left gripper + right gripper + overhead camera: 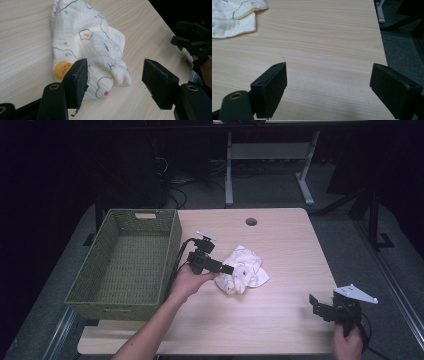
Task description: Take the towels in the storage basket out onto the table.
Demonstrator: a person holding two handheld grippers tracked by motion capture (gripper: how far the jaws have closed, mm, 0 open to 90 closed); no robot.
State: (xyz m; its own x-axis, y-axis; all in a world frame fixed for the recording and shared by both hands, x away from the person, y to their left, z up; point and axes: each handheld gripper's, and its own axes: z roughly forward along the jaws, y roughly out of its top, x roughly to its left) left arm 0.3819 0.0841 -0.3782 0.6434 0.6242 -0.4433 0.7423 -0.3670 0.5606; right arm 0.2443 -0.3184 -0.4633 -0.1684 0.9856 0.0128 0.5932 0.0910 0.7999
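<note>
Basket [125,265]: green woven, rectangular, sits at the left edge of the wooden table [285,320], its near corner hanging past the table edge. Interior looks bare; a cut-out handle shows in the far wall.

Left gripper [227,268]: held in the person's left hand [189,282], just right of the basket, jaws pointing right toward the cloth. Cable trails from it down along the basket side. In the left gripper view the left gripper [115,75] has its jaws spread wide, released, nothing pinched between them. The near end of the cloth lies in the gap; the left jaw overlaps the cloth edge, though contact cannot be told.

Cloth [242,270]: white, crumpled, near the table centre. Close up, the cloth [85,42] shows printed fried-egg and sun figures with dark line drawing. It rests flat on the tabletop, bunched in folds.

Right gripper [316,305]: held in the right hand [348,342] at the near right corner of the table, well apart from the cloth. In its own view the right gripper [328,85] is released, jaws wide over bare wood, and a corner of the cloth [234,17] lies at upper left.
</note>
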